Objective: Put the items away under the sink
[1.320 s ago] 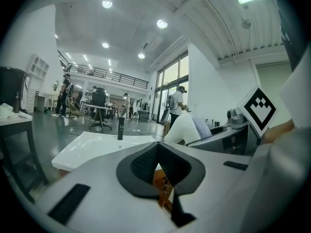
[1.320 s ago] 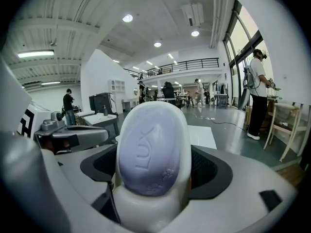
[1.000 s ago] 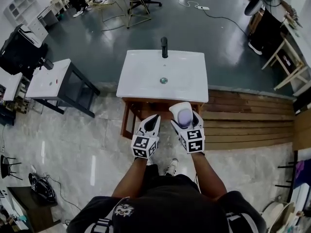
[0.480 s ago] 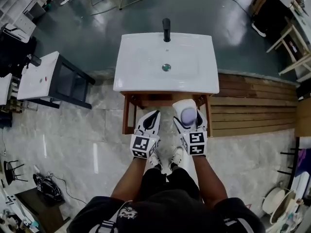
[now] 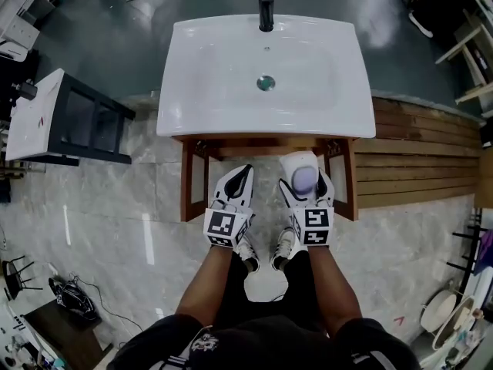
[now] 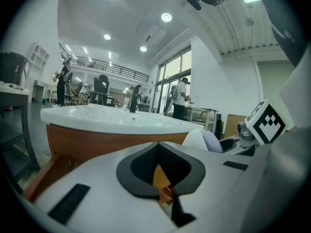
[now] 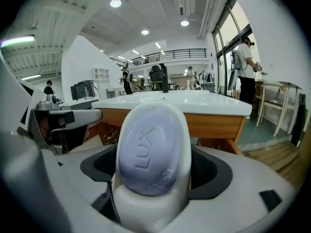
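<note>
Two floor finishes were noted: dark grey flooring [image 5: 115, 21] behind the basin and pale marble tile [image 5: 115, 230] in front, with brown timber decking [image 5: 416, 160] to the right. A white rectangular washbasin [image 5: 216, 75] sat on an open wooden stand [image 5: 187, 183]. A white-topped dark cabinet [image 5: 38, 122] stood well apart to the left. The left gripper [image 5: 243, 169] had its jaws together with nothing between them. The right gripper [image 5: 305, 177] was clamped on a white oval soap dish [image 7: 146, 208], held low before the stand's open front, between its legs. A lilac soap bar [image 7: 148, 144] lay in the dish, embossed "LUX". A black tap [image 5: 266, 6] stood at the basin's rear edge.
</note>
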Available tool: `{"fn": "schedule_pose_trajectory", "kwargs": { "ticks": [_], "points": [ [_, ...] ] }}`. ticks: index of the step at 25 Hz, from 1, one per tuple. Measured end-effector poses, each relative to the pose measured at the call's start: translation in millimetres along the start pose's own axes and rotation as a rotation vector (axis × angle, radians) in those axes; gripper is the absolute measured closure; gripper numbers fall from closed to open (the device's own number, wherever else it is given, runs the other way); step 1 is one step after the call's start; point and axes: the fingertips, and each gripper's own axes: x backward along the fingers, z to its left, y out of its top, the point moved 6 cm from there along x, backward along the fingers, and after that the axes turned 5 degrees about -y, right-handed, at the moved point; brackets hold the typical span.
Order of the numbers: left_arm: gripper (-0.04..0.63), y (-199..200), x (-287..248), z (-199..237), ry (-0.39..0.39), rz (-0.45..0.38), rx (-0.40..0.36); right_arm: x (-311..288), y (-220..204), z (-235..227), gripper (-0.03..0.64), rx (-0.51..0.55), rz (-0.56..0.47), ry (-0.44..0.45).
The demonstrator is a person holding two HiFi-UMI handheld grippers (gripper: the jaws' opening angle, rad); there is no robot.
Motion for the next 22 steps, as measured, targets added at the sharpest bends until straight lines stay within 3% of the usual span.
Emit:
{"fn": "schedule_pose_trajectory", "kwargs": {
  "ticks": [4, 13, 22],
  "points": [
    [0.595, -50, -36, 12, 0.003, -0.033, 0.023, -39, -42, -8, 0.154, -0.020, 0.005, 0.000],
    [0.595, -149, -85, 36, 0.004, -0.105, -0.011, -117, -130, -22, 0.155, -0.015, -0.040, -0.026],
    [0.595, -227, -113, 42, -0.016, -0.183, -0.089, -172, -188, -31, 0.153, 0.007, -0.113, -0.058]
  ]
}}
